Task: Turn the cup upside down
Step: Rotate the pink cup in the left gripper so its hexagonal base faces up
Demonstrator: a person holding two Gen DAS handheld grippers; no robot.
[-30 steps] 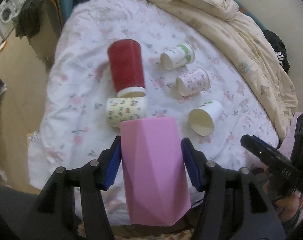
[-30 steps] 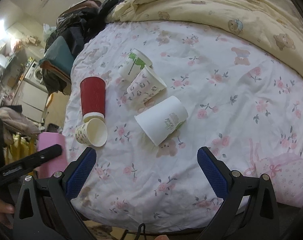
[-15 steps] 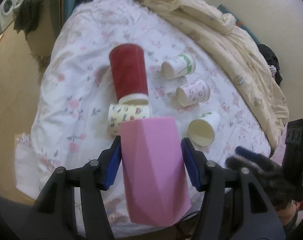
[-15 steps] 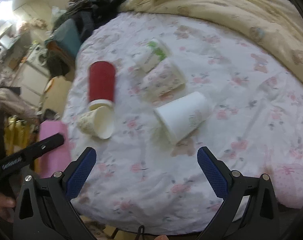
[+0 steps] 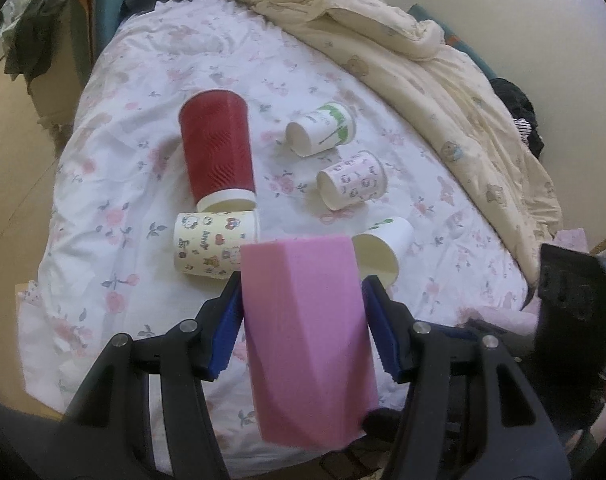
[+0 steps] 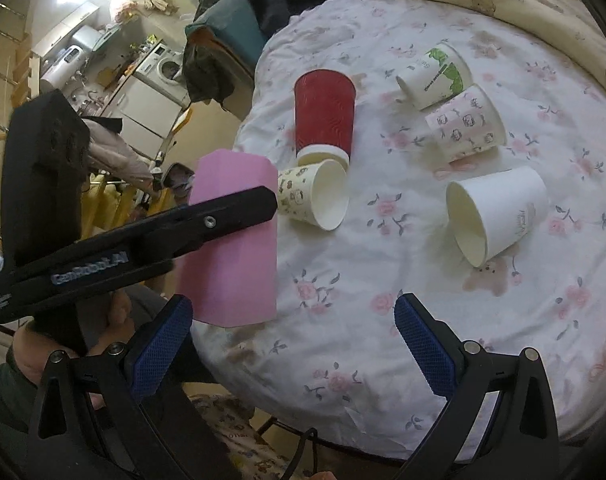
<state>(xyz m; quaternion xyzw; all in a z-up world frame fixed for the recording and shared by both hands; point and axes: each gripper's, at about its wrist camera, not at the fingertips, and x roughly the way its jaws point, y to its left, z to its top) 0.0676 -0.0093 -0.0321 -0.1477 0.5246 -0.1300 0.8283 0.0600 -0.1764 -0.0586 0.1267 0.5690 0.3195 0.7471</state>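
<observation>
While the right gripper point(image 6: 291, 344) hangs spread wide and empty above the floral bedsheet point(image 6: 403, 280), the left gripper point(image 5: 301, 316) clamps its blue pads point(image 5: 227, 324) on the faceted pink plastic cup point(image 5: 307, 336), long axis running forward between the fingers, far end tipped away over the bed's near edge.

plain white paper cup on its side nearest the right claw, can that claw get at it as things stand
Probably yes: the right claw is open and empty, and only bare floral sheet lies before the plain white paper cup.
</observation>
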